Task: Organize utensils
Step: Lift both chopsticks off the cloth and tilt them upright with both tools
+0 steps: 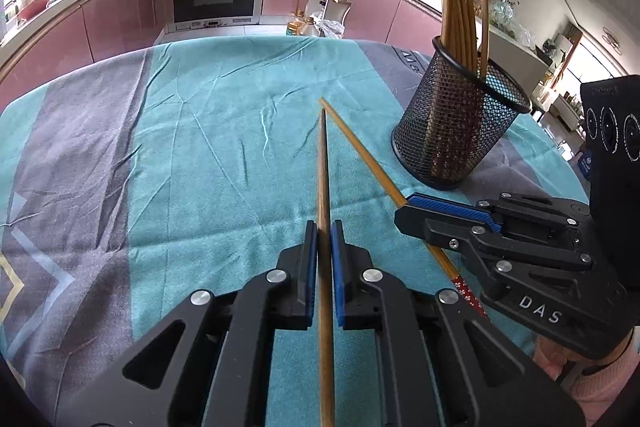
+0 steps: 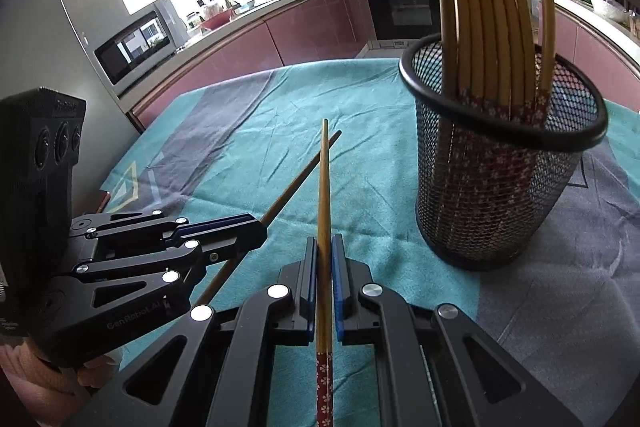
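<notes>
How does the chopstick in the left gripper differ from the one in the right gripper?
The left gripper's chopstick is a darker brown; the right gripper's chopstick is lighter, yellowish.
The right one shows a red flowered end behind the jaws; the left one shows no such band in view.
Both are clamped in shut jaws, tips forward over the teal cloth, near the mesh holder.

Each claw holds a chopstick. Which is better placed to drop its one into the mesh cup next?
Probably the right claw: the cup stands close beside its chopstick. The left claw sits farther off, with the right claw between it and the cup.
</notes>
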Motion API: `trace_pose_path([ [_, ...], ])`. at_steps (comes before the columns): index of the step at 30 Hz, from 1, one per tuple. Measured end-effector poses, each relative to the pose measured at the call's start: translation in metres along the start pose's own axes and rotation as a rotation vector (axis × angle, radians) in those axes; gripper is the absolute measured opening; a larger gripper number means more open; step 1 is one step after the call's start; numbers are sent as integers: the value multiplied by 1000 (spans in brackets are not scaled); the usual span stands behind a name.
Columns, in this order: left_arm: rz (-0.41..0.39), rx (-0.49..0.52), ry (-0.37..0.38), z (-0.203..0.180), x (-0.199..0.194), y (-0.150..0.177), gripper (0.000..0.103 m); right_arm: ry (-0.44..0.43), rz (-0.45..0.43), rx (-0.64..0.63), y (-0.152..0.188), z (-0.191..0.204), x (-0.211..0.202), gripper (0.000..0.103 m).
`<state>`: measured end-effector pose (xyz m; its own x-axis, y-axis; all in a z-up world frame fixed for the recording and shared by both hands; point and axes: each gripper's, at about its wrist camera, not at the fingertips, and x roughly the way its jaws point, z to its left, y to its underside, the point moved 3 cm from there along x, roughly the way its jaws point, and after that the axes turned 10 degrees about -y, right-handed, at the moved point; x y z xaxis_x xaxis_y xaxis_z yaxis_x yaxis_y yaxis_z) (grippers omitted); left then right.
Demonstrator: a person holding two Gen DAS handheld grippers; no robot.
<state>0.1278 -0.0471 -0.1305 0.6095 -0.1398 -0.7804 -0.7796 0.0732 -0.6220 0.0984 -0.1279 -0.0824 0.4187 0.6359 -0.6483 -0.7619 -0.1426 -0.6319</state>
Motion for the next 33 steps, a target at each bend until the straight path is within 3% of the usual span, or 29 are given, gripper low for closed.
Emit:
trace_pose_path([
  [33, -93, -22, 77, 7, -65, -1, 8, -61, -108, -7, -5, 7, -51, 6],
])
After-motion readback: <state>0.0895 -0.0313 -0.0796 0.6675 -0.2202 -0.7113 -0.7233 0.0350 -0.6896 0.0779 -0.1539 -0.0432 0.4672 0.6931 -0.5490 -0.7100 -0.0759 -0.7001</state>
